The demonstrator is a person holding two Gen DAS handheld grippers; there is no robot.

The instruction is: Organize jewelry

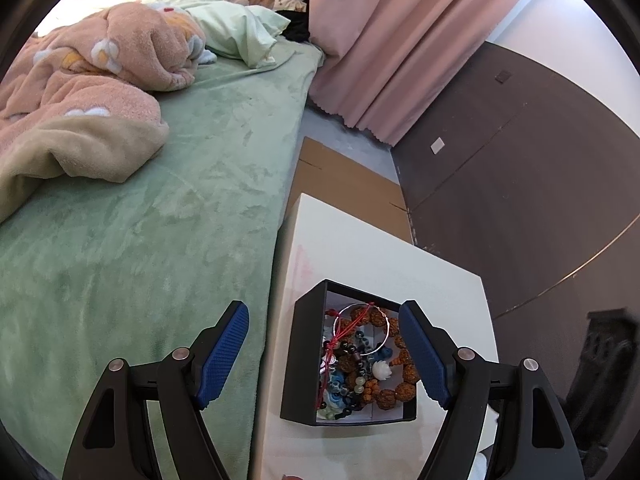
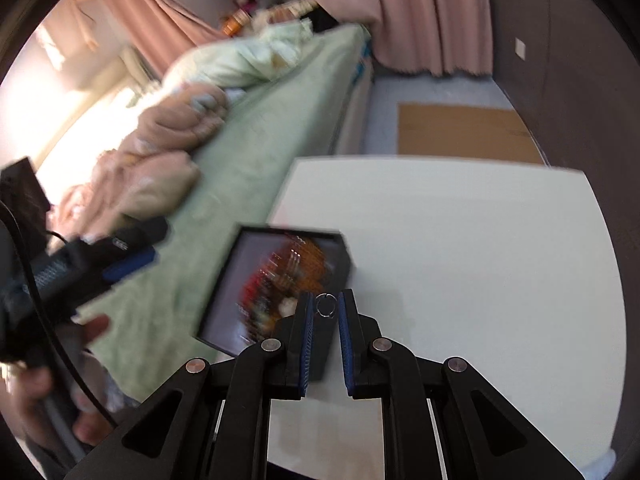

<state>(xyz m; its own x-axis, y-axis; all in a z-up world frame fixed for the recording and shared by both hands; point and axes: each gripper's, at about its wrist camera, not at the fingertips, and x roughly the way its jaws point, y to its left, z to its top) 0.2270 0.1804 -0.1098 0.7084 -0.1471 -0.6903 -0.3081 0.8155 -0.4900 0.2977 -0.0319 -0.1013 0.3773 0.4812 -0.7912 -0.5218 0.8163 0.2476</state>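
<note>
A black jewelry box (image 1: 302, 356) sits on a white table (image 1: 440, 288), holding bead bracelets, a silver bangle (image 1: 362, 330) and red cord. My left gripper (image 1: 324, 334) is open above the box, its blue fingers either side of it. In the right wrist view the same box (image 2: 228, 304) appears blurred by motion. My right gripper (image 2: 325, 306) is nearly closed on a small silver ring (image 2: 326, 305) held between its fingertips, above the box's near right corner. The left gripper (image 2: 120, 264) shows at the left of that view, held by a hand.
A bed with a green sheet (image 1: 160, 220) and a pink blanket (image 1: 80, 92) lies left of the table. Pink curtains (image 1: 380, 40) hang behind. Cardboard (image 1: 344, 184) lies on the floor beyond the table. A dark wall (image 1: 520, 180) stands to the right.
</note>
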